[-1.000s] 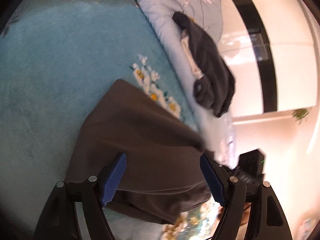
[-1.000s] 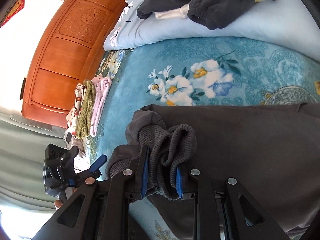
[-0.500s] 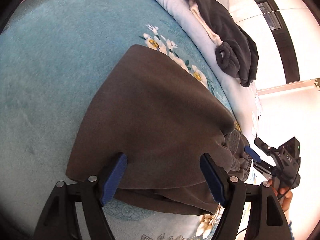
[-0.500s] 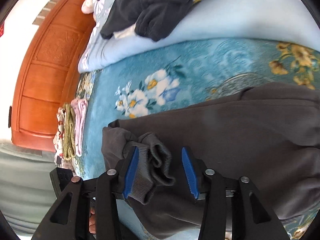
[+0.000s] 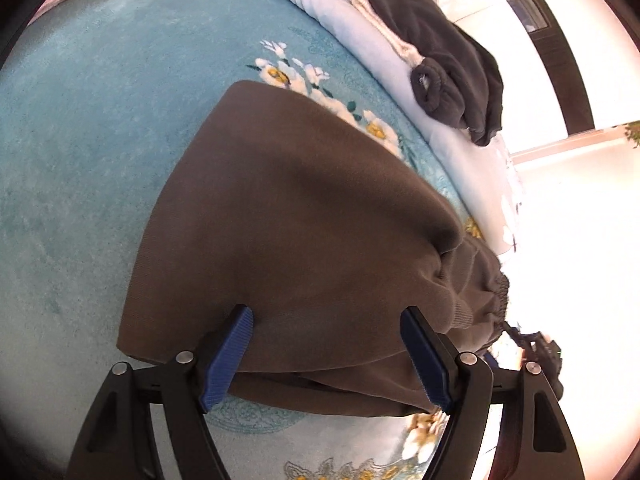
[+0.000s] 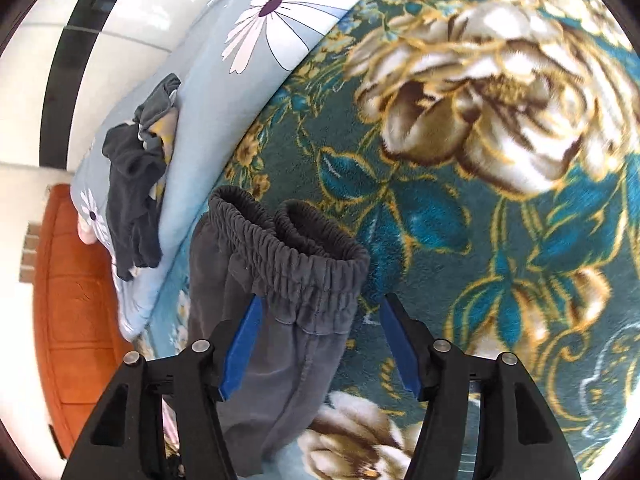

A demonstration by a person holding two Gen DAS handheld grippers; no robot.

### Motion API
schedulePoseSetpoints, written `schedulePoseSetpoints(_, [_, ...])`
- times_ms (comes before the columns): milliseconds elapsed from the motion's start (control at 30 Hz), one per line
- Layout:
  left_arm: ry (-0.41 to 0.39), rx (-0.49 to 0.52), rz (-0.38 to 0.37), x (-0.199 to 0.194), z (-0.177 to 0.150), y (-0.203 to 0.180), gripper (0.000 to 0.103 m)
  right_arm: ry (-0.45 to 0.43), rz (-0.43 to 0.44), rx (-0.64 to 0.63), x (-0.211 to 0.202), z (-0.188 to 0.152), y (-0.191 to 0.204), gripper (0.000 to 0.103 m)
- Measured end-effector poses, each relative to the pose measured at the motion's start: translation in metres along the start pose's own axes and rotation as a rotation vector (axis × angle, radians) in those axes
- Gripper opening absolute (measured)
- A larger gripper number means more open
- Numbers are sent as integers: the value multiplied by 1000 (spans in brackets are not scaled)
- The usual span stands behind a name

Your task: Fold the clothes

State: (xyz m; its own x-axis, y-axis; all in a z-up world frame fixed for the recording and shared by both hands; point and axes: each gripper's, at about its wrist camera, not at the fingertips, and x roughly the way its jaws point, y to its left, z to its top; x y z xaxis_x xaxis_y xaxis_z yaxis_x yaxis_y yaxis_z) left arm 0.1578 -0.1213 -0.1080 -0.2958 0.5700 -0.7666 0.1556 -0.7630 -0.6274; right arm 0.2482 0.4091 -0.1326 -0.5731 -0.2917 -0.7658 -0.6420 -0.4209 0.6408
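Two grippers wide open and holding nothing, left gripper (image 5: 326,354) over folded brown pants (image 5: 288,216), right gripper (image 6: 318,344) at their stretchy waistband (image 6: 296,256), flowery blue blanket (image 6: 480,208) underneath.

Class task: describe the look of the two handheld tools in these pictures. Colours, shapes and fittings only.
Both the left tool and the right tool look alike: black angular frames with triangular cut-outs, round silver bolt heads, and two flat, ribbed blue fingers. No cables or sleeves show.
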Motion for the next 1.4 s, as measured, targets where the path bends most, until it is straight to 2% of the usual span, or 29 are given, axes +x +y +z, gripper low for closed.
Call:
schedulePoseSetpoints(100, [-54,-43,-34,-16,1,9,79,-15,0,41,20,1,4,63])
schedulePoseSetpoints(267, [-99,-139,-65,-34,3,28,79,-37,0,160,30,5,6,64])
schedulePoseSetpoints(367, [-115,-150,-80,-45,4,30,79,-46,-24,154,23,4,20,50])
schedulePoseSetpoints(433, [-124,-153,-96,-45,8,28,79,-63,-14,96,11,-1,35,41])
schedulePoseSetpoints(600, [-158,-167,-127,-55,9,30,79,-89,40,-168,-24,-27,114,37])
schedulePoseSetpoints(733, [-192,-191,-149,-68,8,38,79,-55,108,-443,-38,-77,202,37])
schedulePoseSetpoints(867, [-220,-227,-159,-78,9,49,79,23,100,-808,-15,-168,282,37])
schedulePoseSetpoints(967, [-236,-243,-164,-84,9,57,79,84,12,-1052,31,-239,308,37])
schedulePoseSetpoints(1100, [-238,-282,-174,-87,10,68,79,130,-168,-1304,88,-308,307,38])
schedulePoseSetpoints(1167, [-231,-299,-188,-85,10,72,79,150,-224,-1396,104,-328,299,44])
schedulePoseSetpoints(1200, [-225,-295,-189,-83,11,71,79,169,-234,-1434,107,-335,294,51])
schedulePoseSetpoints(1267, [-212,-285,-189,-79,12,68,79,228,-211,-1498,108,-345,287,58])
schedulePoseSetpoints(1400, [-190,-230,-186,-74,13,57,79,315,-93,-1482,88,-333,279,58])
